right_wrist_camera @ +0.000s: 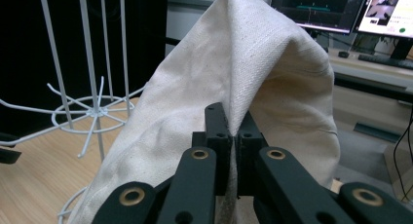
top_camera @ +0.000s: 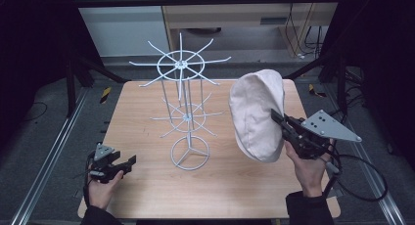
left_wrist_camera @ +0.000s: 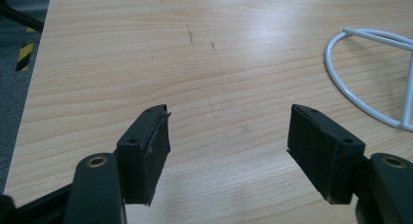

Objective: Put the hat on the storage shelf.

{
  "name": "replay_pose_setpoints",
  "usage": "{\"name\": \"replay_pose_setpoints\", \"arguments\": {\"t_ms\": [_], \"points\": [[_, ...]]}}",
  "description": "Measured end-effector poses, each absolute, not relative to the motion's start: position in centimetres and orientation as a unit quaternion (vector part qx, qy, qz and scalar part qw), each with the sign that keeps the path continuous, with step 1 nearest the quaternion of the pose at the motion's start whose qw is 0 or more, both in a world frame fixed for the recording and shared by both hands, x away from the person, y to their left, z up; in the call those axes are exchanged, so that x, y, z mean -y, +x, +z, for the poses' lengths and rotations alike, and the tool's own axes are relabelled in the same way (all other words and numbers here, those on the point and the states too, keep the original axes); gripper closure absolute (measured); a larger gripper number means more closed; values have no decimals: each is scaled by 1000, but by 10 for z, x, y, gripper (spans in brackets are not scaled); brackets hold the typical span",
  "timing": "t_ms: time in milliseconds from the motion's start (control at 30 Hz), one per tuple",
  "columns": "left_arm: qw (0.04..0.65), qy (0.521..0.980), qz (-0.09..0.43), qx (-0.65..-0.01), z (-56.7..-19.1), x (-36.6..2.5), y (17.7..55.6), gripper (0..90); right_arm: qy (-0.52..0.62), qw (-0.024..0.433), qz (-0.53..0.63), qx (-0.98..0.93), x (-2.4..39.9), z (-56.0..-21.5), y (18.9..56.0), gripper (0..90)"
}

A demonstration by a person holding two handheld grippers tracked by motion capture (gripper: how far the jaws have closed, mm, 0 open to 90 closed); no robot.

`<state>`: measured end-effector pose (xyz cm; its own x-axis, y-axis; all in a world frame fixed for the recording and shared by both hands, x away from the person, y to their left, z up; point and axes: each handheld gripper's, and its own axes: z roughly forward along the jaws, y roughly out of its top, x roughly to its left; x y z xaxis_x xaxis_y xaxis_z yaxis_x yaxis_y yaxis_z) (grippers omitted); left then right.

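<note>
On a pale wooden counter (top_camera: 147,151) ringed by dark curtains, a white wire rack (top_camera: 185,105) stands near the middle, its round base (left_wrist_camera: 363,73) flat on the wood and two tiers of thin spokes fanning out from upright rods; beside it, to the right in the high view, a cream cloth cap (top_camera: 257,115) hangs in the air above the counter's right half, pinched at its lower right edge by the right tongs (top_camera: 279,120); the right gripper view looks straight along those tongs (right_wrist_camera: 233,129), whose jaws are pressed together on a fold of the cap's fabric (right_wrist_camera: 272,63), the cloth rising above them in a peak, with the rack's rods and lower ring of spokes (right_wrist_camera: 92,107) well off to the left; the person's right hand (top_camera: 308,168) grips the tool from below, a dark sleeve at the wrist and a black cable looping off the counter's right side; at the counter's near left corner, the left hand (top_camera: 100,186) holds the left tongs (top_camera: 128,162) low over the wood, well apart from the rack; the left gripper view shows these tongs (left_wrist_camera: 229,136) spread wide with nothing between them, bare wood grain beneath and the rack's base ring curving in at the right edge; monitors glow in the background of the right gripper view.
</note>
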<state>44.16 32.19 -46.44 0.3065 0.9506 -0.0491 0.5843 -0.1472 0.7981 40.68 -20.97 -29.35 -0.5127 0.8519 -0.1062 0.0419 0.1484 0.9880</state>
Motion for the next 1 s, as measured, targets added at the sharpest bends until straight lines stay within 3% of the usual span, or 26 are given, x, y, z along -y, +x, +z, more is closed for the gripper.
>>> {"name": "replay_pose_setpoints", "arguments": {"t_ms": [1000], "points": [[371, 716, 248, -537, -464, -322, 441, 315, 290, 401, 596, -633, 207, -253, 382, 885]]}}
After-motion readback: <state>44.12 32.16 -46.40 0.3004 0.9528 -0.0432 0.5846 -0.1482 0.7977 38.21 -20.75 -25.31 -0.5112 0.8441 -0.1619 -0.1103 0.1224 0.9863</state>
